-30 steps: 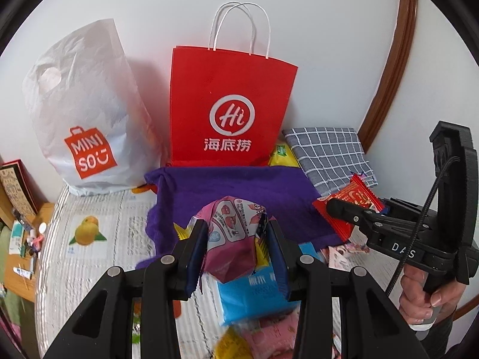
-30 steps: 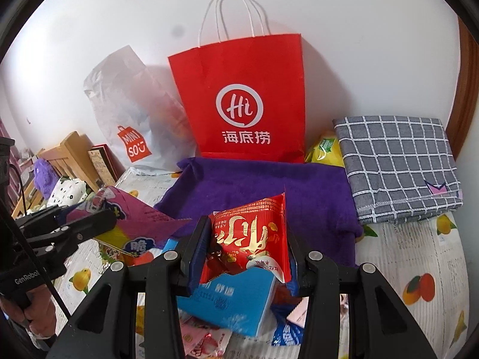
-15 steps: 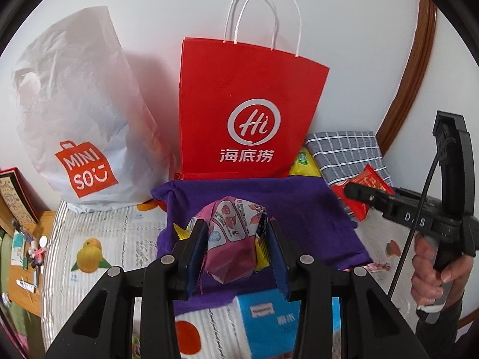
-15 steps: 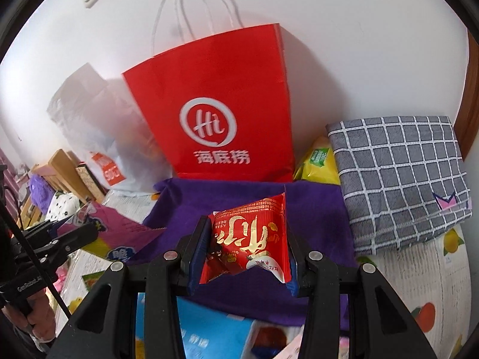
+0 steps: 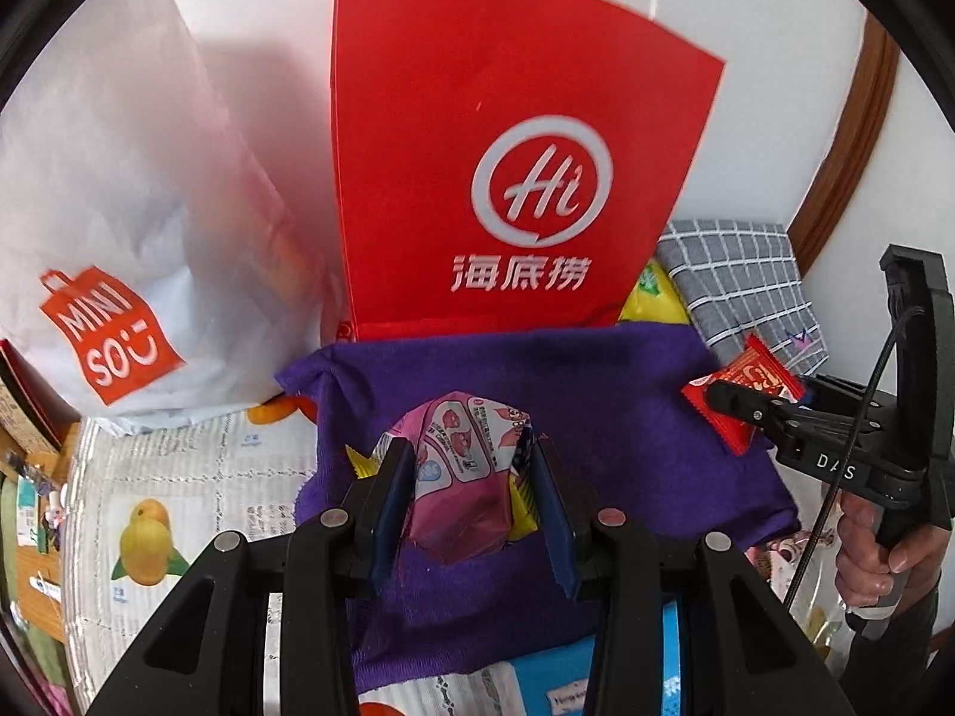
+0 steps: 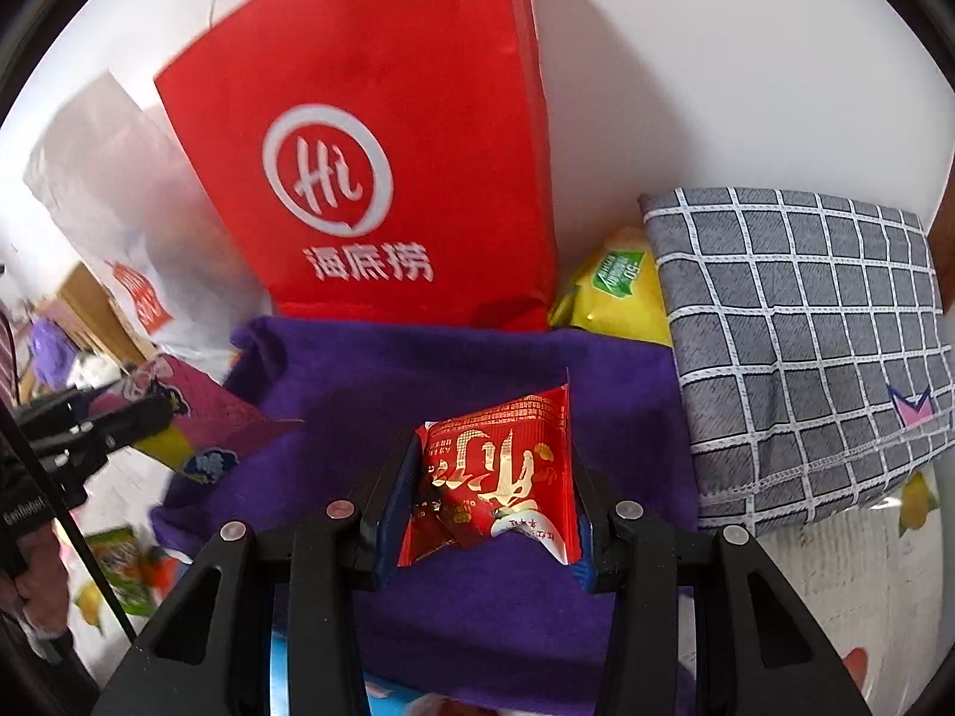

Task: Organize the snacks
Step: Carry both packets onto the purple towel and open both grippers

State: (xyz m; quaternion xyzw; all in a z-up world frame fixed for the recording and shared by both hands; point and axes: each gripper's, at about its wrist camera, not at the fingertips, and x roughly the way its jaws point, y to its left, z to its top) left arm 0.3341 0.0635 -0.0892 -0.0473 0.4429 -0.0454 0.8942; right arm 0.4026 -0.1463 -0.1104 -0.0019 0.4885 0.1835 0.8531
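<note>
My left gripper [image 5: 471, 477] is shut on a pink snack packet [image 5: 465, 477] and hangs over the purple towel [image 5: 597, 394]. A red snack packet with gold lettering [image 6: 501, 477] is pinched in my right gripper [image 6: 492, 477], also above the purple towel [image 6: 388, 376]. In the left wrist view the right gripper [image 5: 746, 409] shows at the right with its red packet [image 5: 749, 376]. The right wrist view has the left gripper [image 6: 128, 417] at its left edge, holding the pink packet [image 6: 203, 411]. A red paper bag [image 5: 507, 179] stands upright just behind the towel.
A white plastic shopping bag [image 5: 119, 209] leans left of the red bag. A grey checked cloth [image 6: 806, 346] lies folded at the right, with a yellow snack bag [image 6: 615, 292] wedged beside it. Fruit-print table cover [image 5: 167, 507] and a blue packet [image 5: 561, 680] lie nearer me.
Both grippers have moved forward and down toward the purple towel and the red bag, each keeping its packet. The bags now loom larger and the loose snacks have slid out of view below.
</note>
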